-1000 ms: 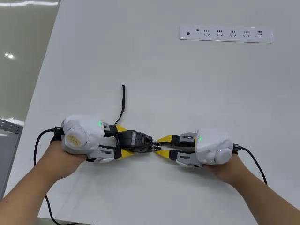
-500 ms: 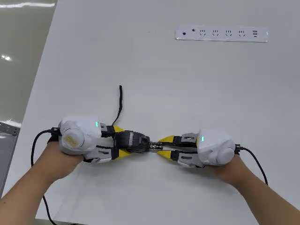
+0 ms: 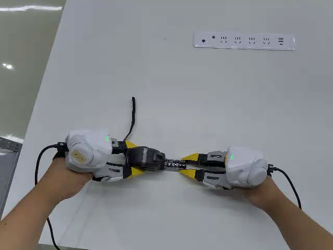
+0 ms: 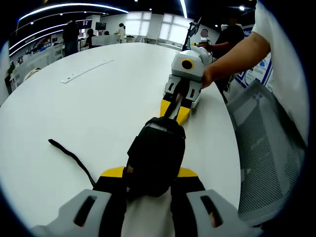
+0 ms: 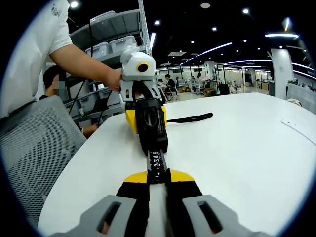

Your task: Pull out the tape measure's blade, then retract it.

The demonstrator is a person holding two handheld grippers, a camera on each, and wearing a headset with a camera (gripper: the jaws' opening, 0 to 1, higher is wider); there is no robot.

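Close to the near edge of the white table [image 3: 208, 104], over toward its left edge, the left gripper [image 3: 134, 158] is clamped on the black tape measure [image 3: 148, 158] — one yellow-tipped jaw on each side of the case. The case's mouth points along the near edge at the right gripper [image 3: 188, 165]. That gripper's jaws are pinched together on the end of the blade [image 3: 173, 164]. A short run of blade bridges the gap between case and jaws, and the right gripper view shows printed numerals on it just ahead of the yellow tips. The two grippers face each other nose to nose in one line, near but not touching, each held from behind by a hand. The tape measure's black wrist strap [image 3: 132, 114] trails off the case and lies loose on the table, running away from the near edge. A white power strip [image 3: 243, 41] lies flat well apart from all this, far up the table toward its right edge.
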